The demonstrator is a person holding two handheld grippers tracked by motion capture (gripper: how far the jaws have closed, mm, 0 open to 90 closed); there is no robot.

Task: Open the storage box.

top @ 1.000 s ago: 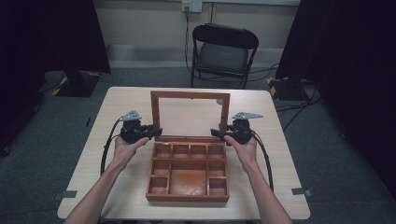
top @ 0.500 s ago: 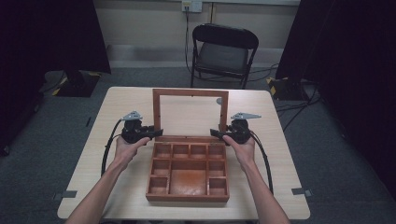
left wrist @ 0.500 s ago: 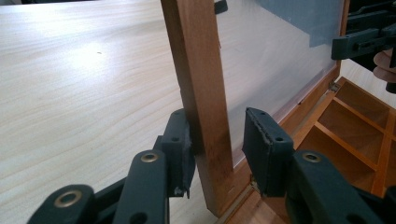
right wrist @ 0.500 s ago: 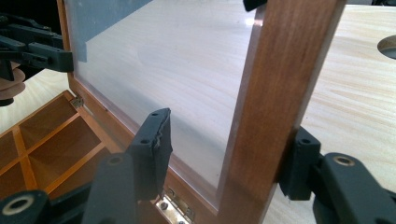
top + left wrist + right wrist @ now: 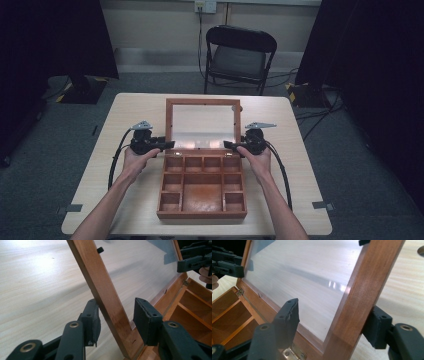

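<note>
A wooden compartment box (image 5: 202,214) sits on the table with its glass-paned lid (image 5: 202,102) standing open and leaning back. My left gripper (image 5: 169,145) is open, its jaws straddling the lid's left rail (image 5: 100,285) just above the hinge; the left jaw is close against the wood and the right one stands clear. My right gripper (image 5: 229,145) is open around the lid's right rail (image 5: 367,277) the same way. The left gripper view shows its own gripper (image 5: 117,313), and the right gripper view its own (image 5: 332,315). The box compartments (image 5: 202,190) look empty.
The light wooden table (image 5: 125,115) has bare room behind and beside the box. A brass hinge (image 5: 294,353) lies at the lid's base. A black folding chair (image 5: 239,57) stands beyond the far edge. Cables trail back along both forearms.
</note>
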